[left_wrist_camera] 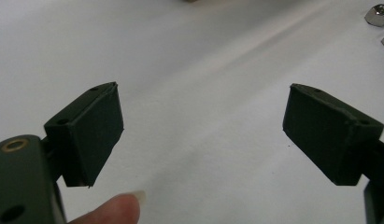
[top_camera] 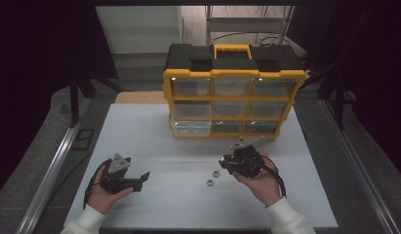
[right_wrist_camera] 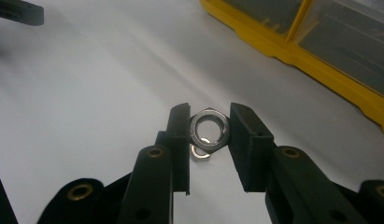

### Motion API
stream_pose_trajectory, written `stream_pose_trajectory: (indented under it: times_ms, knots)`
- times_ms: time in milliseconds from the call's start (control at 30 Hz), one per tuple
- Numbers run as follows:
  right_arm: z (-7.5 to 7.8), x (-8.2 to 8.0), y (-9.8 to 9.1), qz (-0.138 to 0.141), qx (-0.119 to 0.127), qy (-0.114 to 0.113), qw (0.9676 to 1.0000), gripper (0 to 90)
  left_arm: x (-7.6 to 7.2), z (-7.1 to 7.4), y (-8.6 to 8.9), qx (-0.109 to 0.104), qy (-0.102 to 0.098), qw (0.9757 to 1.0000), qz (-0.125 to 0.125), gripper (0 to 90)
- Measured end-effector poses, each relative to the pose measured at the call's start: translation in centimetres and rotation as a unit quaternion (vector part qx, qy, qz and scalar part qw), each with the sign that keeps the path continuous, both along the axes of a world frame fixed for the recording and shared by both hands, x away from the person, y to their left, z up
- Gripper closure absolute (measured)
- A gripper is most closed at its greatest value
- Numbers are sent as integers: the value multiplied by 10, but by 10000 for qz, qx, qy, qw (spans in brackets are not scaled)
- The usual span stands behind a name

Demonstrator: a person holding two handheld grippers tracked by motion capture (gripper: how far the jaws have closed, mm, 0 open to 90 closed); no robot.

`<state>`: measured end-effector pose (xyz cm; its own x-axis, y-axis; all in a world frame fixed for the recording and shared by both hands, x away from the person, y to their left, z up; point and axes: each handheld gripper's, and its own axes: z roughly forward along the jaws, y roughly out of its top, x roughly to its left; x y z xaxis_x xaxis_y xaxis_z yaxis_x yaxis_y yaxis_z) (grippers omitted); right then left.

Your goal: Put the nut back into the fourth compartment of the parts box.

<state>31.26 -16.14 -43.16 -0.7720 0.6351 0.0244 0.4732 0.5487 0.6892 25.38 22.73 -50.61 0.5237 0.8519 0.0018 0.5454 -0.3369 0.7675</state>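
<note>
A white table (top_camera: 154,126) spans the scene, and at its far edge, right of centre, stands a yellow-and-black organizer case (top_camera: 233,92), upright, with a yellow carry handle on top and three rows of clear-fronted drawers facing the person; its yellow frame (right_wrist_camera: 292,51) also runs along the upper right of the right gripper view. At the near left, the person's left hand holds the left gripper (top_camera: 139,179) just above the tabletop, pointing right; in the left gripper view its two black pads (left_wrist_camera: 89,133) stand wide apart, released, with bare white surface between them and a fingertip (left_wrist_camera: 119,210) showing at the bottom edge. At the near right, the right hand holds the right gripper (top_camera: 226,164), pointing left toward the middle of the table. In the right gripper view this gripper (right_wrist_camera: 209,135) is clenched on a hex nut (right_wrist_camera: 209,129): the steel nut is held between the two pads, its bore facing the camera, raised off the surface. A second nut (right_wrist_camera: 199,154) lies on the table directly below the held one. In the high view, two loose nuts (top_camera: 215,172) (top_camera: 210,182) lie on the table between the grippers, just beside the right gripper's tip and well apart from the case.
</note>
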Motion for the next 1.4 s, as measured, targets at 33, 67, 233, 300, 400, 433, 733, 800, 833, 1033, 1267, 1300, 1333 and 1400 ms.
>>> stream_pose_trajectory:
  times_ms: [33, 67, 233, 300, 400, 433, 733, 800, 833, 1033, 1267, 1300, 1333, 1400]
  knots:
    - [0, 0, 0, 5, 7, -16, 10000, 705, 0, 0, 0, -1, 0, 10000, 1, 131]
    - [1, 0, 0, 9, 23, -22, 10000, 705, 0, 0, 0, -2, -1, 10000, 1, 131]
    - [4, 0, 0, -14, 40, -34, 10000, 705, 0, 0, 0, -8, -5, 10000, 4, 131]
    - [5, 0, 0, -11, 60, -59, 10000, 704, 0, 0, 0, -8, -6, 10000, 5, 131]
    - [6, 0, -1, -25, 74, -66, 9999, 705, 0, 0, 0, -4, -8, 10000, 14, 131]
    - [7, 0, -1, -29, 72, -70, 9999, 705, 0, 0, 0, -6, -6, 10000, 15, 131]
    - [11, 0, 1, -27, 108, -109, 9999, 705, 0, 0, 0, -18, -11, 10000, 12, 131]
    - [12, 1, 1, -26, 113, -121, 9999, 705, 0, 0, 0, -17, -8, 10000, 11, 131]
    - [12, 0, 1, -22, 112, -127, 9999, 705, 0, 0, 0, -14, -8, 10000, 10, 131]
    - [16, 0, -2, -62, 164, -188, 9997, 705, 0, 0, -1, -18, -10, 10000, 12, 131]
    - [21, -1, -5, -96, 224, -220, 9995, 704, 0, 1, -1, -48, -16, 10000, 35, 131]
    - [23, -2, -6, -108, 237, -237, 9994, 705, 0, 2, -1, -29, -15, 10000, 26, 131]
    - [24, -2, -6, -113, 256, -254, 9993, 705, 0, 2, -1, -25, -13, 10000, 29, 131]
    - [27, -3, -7, -114, 270, -288, 9992, 705, 0, 2, -1, -20, -16, 10000, 37, 131]
